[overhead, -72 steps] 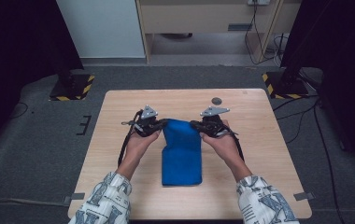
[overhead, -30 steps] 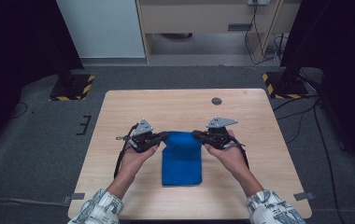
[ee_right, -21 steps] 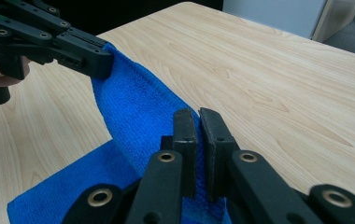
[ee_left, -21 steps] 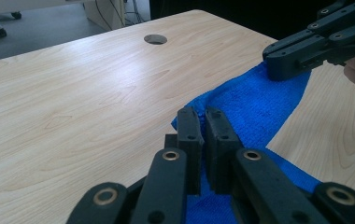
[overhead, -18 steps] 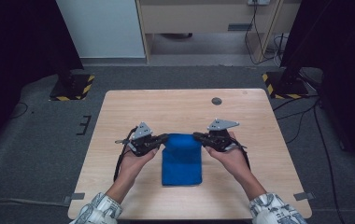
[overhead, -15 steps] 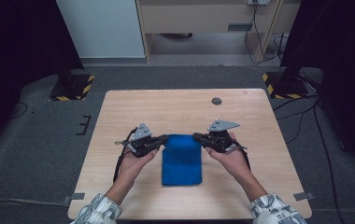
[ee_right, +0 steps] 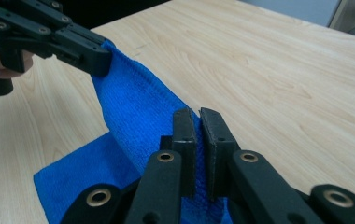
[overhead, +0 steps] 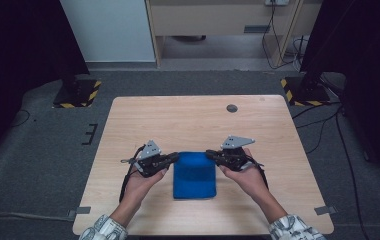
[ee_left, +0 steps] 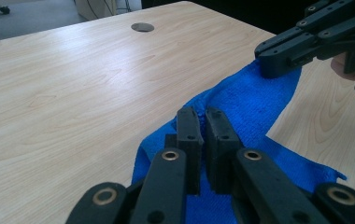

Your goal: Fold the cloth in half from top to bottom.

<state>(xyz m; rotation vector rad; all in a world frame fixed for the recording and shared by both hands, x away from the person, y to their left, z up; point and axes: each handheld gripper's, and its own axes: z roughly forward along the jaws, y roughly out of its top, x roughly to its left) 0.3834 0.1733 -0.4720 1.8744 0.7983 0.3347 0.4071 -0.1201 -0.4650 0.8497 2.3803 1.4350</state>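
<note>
Both tools, left [overhead: 174, 157] and right [overhead: 211, 153], are closed on the far corners of the blue cloth [overhead: 194, 176], which lies near the worktop's [overhead: 188, 120] front edge. To fold well, bring both corners forward evenly, keeping the edge taut.

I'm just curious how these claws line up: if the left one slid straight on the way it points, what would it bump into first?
Probably the right gripper, clamped on the blue towel's other corner; depth is hard to judge.

On the table [overhead: 143, 115] in front of me a cloth [overhead: 194, 176] lies near its front edge, my left hand-held gripper [overhead: 174, 158] at the cloth's far left corner, my right hand-held gripper [overhead: 210, 153] at its far right corner.
</note>
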